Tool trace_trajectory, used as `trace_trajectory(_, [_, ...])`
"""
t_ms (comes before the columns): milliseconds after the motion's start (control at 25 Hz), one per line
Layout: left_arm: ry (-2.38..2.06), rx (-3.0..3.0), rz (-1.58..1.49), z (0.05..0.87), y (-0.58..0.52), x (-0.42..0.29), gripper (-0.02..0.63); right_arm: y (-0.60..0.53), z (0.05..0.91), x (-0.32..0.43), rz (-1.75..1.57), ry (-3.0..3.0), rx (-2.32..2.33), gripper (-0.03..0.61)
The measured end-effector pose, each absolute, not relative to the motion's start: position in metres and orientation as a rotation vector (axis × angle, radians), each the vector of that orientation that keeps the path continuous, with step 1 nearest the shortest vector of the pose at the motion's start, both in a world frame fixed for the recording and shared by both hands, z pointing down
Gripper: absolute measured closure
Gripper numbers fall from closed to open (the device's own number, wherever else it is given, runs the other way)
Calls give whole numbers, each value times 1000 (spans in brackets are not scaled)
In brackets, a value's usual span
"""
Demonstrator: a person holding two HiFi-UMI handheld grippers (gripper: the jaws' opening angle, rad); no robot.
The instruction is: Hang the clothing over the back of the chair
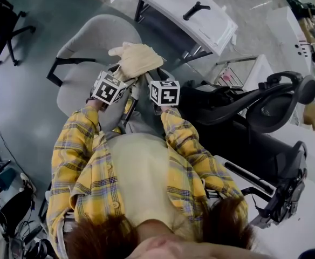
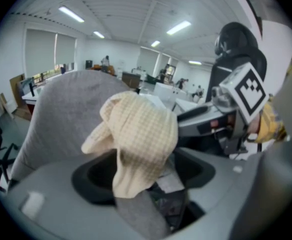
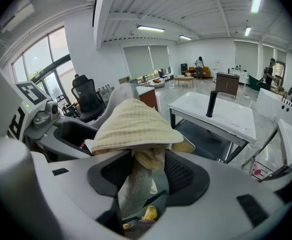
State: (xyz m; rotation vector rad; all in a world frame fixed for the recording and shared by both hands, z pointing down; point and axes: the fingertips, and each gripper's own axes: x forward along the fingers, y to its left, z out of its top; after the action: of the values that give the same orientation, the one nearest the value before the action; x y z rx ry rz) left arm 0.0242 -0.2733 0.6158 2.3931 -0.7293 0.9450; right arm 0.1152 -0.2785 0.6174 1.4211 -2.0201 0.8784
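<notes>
Clothing [image 1: 136, 61] on chair [image 1: 98, 36] back, L gripper [image 2: 142, 179], R gripper [image 3: 147, 176] fingers apart

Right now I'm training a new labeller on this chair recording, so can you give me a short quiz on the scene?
1. True or false: the cream cloth lies flat on the seat of the chair.
2. The chair under the cloth is: A grey, B red, C green.
3. Do the jaws of the left gripper stand apart or together?

Key:
1. False. It is draped over the top of the chair's back.
2. A.
3. Apart, with the cloth hanging between them.
</notes>
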Motion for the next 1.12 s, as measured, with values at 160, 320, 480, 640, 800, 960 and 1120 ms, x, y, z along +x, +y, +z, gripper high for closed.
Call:
trace_trajectory(160, [-747,2386,850,603,-267,21,265,-270,604,113,876,-2044,1442,405])
trace_trajectory(320, [-755,2398,801,591,-259,19,265,-264,588,115,872,-2079,1488,405])
trace_trajectory(480, [-793,2401,702,573,-251,15,267,-259,571,114,854,-2126,1525,405])
trace_trajectory(640, [-829,2372,581,557,-248,6,272,-254,560,110,841,-2154,1538,440])
trace_trajectory(800, [-869,2328,438,541,-245,-7,340,-246,551,108,830,-2177,1553,477])
trace_trajectory(960, [-938,2305,318,524,-242,-22,441,-238,541,107,818,-2203,1565,500])
trace_trajectory(1120, [-1016,2305,242,510,-236,-35,523,-230,531,106,799,-2224,1571,517])
